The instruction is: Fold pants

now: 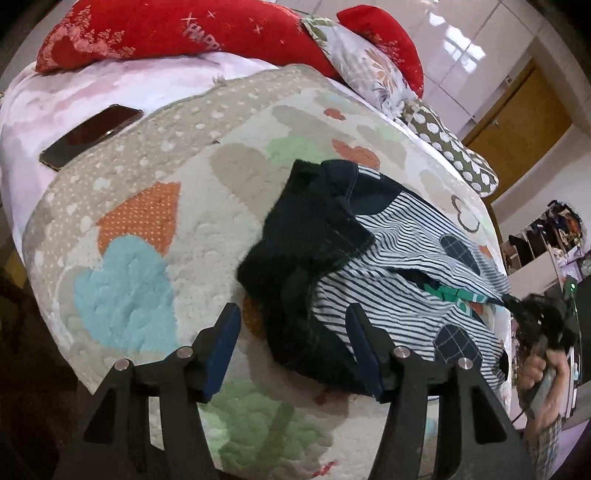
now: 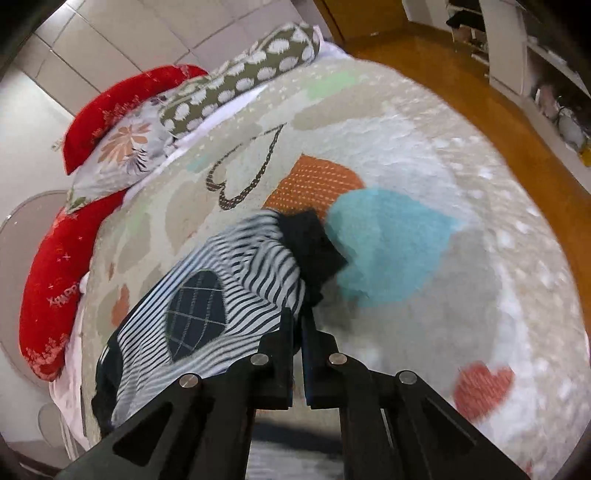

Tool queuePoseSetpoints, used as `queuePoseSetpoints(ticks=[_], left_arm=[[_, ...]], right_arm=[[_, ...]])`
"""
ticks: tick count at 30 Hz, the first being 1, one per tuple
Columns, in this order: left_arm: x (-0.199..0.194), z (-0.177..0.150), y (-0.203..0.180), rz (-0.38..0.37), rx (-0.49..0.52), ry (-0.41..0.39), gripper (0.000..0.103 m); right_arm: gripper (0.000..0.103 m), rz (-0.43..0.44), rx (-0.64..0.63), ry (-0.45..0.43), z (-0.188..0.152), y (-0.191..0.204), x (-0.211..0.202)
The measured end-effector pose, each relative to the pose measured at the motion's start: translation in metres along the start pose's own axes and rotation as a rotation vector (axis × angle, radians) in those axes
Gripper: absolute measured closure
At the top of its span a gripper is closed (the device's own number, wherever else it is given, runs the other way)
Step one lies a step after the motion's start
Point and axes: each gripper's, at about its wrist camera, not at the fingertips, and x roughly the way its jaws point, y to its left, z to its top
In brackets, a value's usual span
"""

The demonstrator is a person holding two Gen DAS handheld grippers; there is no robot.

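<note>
Black left gripper [image 1: 295,347] gapes, jaws apart over crumpled navy-and-white striped pants [image 1: 388,280] at centre-right on the heart-patterned fleece blanket [image 1: 129,258]. Right gripper [image 2: 298,325] is pinched closed on the pants' striped edge. Dark phone [image 1: 90,134] lies upper left, red pillows [image 1: 166,33] beyond.

**Striped pants bunched at closed jaws**

The right gripper [image 2: 298,323] sits at six o'clock, its jaws closed together. Whether they pinch cloth is unclear. The striped pants [image 2: 229,280], with dark patches and a dark cuff, lie crumpled from centre toward eight o'clock on a heart-patterned blanket [image 2: 424,147]. Red pillows [image 2: 51,280] lie at nine to ten o'clock.
</note>
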Motion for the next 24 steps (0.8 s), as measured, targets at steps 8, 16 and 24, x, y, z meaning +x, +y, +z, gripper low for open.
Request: queuePoseSetpoints(ticks=[8, 16, 24], left_arm=[[-0.019, -0.020, -0.032, 0.028, 0.117, -0.031, 0.036], [-0.023, -0.040, -0.061, 0.064, 0.234, -0.025, 0.034], [-0.053, -0.057, -0.086, 0.164, 0.353, -0.150, 0.025]], right_arm=[[0.085, -0.070, -0.043, -0.123, -0.035, -0.020, -0.045], [0.084, 0.061, -0.161, -0.111, -0.122, -0.015, -0.077], [0.071, 0.007, -0.154, -0.056, -0.157, -0.028, -0.056]])
